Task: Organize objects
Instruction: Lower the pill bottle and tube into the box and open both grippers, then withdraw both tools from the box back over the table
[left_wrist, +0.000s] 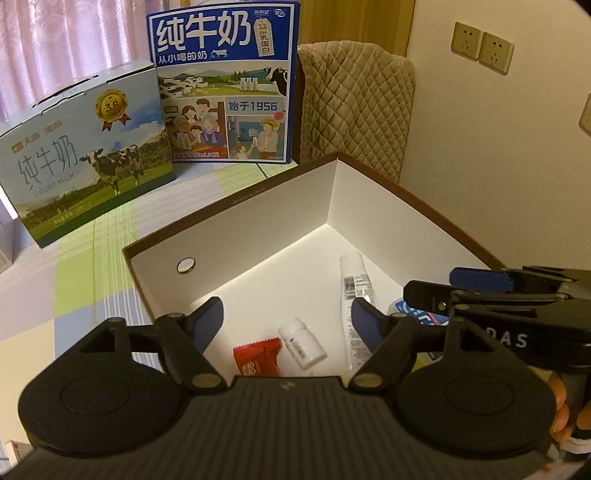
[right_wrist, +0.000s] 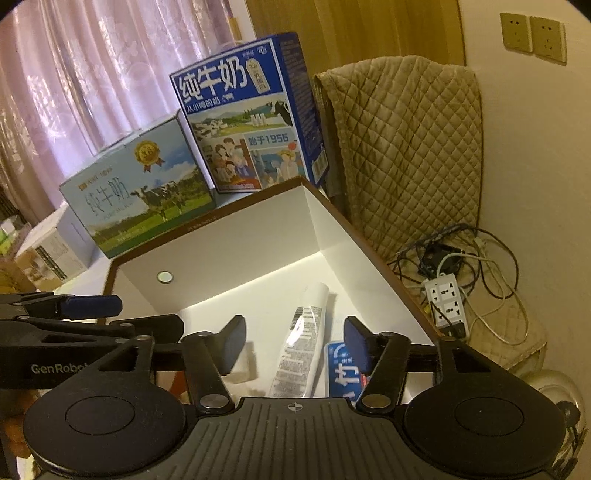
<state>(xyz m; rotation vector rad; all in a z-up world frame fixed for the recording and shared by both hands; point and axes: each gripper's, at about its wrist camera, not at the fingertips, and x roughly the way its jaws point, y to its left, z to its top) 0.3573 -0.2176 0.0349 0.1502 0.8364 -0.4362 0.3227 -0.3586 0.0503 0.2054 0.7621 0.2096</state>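
Both wrist views sitting close above the open white box (left_wrist: 258, 221), angling down and forward, left view beside right, both sharing the milk cartons (right_wrist: 140, 199) behind.

Two milk cartons stand by pink curtains (right_wrist: 74, 74): a pale one (left_wrist: 85, 162) low, a blue one (left_wrist: 225, 81) upright. A quilted tan cover (right_wrist: 406, 155) hangs nearby, a power strip (right_wrist: 445, 302) amid tangled cables, wall sockets (left_wrist: 482, 46) above.

A table with a pale checked cloth (left_wrist: 74, 295) holds a big open white cardboard box (left_wrist: 258, 218), a light green milk carton (left_wrist: 85, 173) and a tall blue milk carton (left_wrist: 225, 85).
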